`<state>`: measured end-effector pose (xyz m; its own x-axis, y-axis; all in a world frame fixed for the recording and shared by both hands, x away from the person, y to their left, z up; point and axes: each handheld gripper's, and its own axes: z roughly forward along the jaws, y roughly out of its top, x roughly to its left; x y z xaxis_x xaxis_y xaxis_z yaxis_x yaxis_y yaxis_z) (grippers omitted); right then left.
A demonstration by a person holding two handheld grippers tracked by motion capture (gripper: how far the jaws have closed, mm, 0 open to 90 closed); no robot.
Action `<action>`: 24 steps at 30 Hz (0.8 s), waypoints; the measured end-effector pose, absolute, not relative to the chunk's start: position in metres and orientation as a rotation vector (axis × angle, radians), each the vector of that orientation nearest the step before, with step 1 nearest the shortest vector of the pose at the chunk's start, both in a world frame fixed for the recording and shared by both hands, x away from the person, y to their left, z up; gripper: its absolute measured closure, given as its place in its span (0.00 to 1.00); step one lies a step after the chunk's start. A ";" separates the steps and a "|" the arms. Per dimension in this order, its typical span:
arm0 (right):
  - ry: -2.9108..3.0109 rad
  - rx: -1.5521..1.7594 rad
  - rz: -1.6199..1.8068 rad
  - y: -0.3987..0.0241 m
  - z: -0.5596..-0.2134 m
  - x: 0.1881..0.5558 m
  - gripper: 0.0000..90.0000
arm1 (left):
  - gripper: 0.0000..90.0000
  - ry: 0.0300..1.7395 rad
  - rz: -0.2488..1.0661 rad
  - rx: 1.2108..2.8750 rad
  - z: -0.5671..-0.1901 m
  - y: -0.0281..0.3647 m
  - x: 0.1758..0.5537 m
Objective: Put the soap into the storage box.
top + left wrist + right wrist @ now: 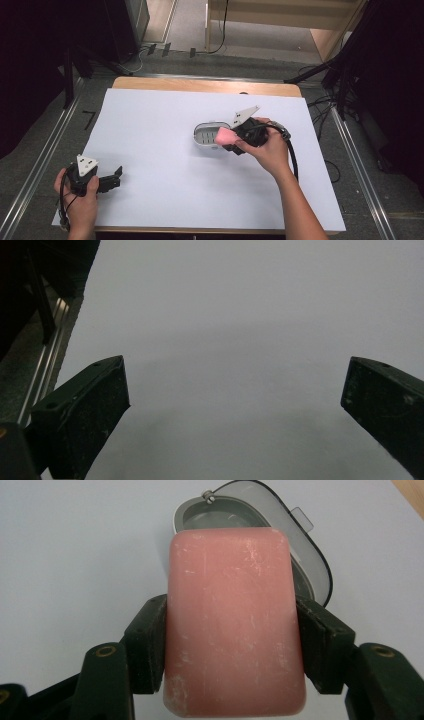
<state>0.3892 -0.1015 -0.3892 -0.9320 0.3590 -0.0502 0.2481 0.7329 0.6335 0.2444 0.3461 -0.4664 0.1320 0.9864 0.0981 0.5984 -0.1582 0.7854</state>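
Observation:
A pink bar of soap (232, 625) sits between the two black jaws of my right gripper (231, 645), which is shut on its long sides. In the high view that gripper (231, 140) holds the pink soap (224, 135) just over the right end of a grey oval soap box (207, 135) with a ribbed floor. The box (305, 555) lies open behind the soap, its clear lid tilted back. My left gripper (116, 177) rests low at the near left of the white sheet, open; its jaws stand wide apart over bare white paper (235, 340).
A white sheet (165, 175) covers the wooden table (205, 85). Metal rails (37, 165) run along both sides of the table, and black stands and cables crowd the far right floor (345, 75).

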 end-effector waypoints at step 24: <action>2.806 0.363 0.991 -0.072 -0.387 0.410 0.43 | 0.00 1.520 0.853 1.825 -0.467 0.346 0.245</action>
